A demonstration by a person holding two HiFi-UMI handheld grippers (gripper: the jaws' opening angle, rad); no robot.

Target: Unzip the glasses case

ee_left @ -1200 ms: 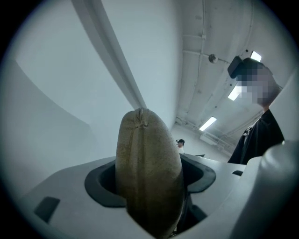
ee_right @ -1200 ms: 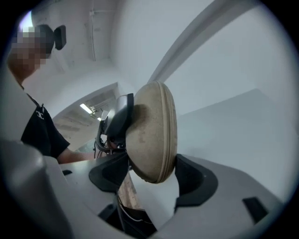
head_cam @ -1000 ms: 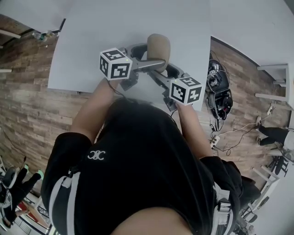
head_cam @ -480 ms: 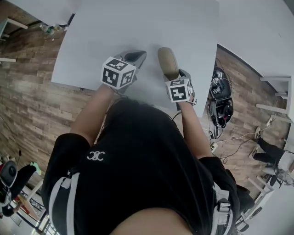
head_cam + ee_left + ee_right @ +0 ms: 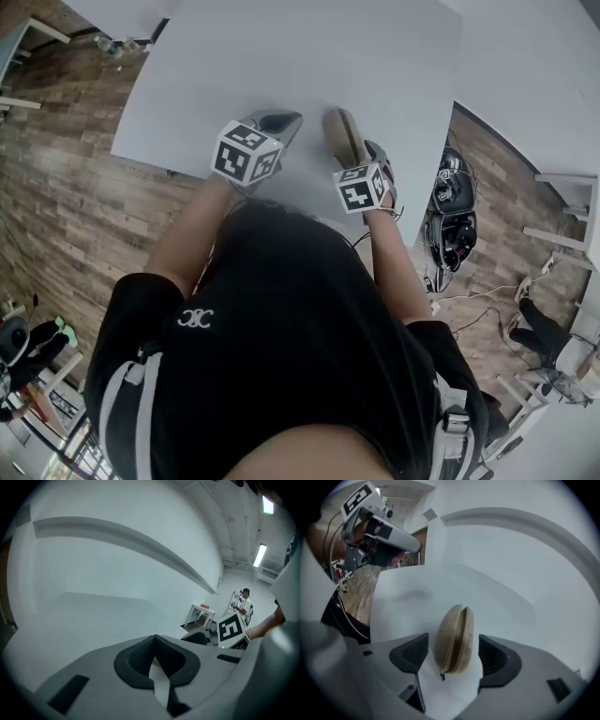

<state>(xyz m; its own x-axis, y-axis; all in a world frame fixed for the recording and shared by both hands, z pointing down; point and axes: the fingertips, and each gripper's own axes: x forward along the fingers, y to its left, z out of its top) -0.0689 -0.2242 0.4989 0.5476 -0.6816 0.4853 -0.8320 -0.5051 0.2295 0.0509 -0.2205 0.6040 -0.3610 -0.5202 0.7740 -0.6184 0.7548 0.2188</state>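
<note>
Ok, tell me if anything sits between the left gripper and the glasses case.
Nothing visible does. Only table lies between the shut left gripper and the glasses case, which stands on edge between the right gripper's open jaws.

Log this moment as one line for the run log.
left tongs: shut, empty | right tongs: open around glasses case, not clamped | glasses case: on edge on table, looks closed

Glasses case [image 5: 454, 639]: 1 tan oval clamshell, on edge on white table [image 5: 408, 597], seam uppermost, dark zip pull [image 5: 442, 677] at near end.
</note>
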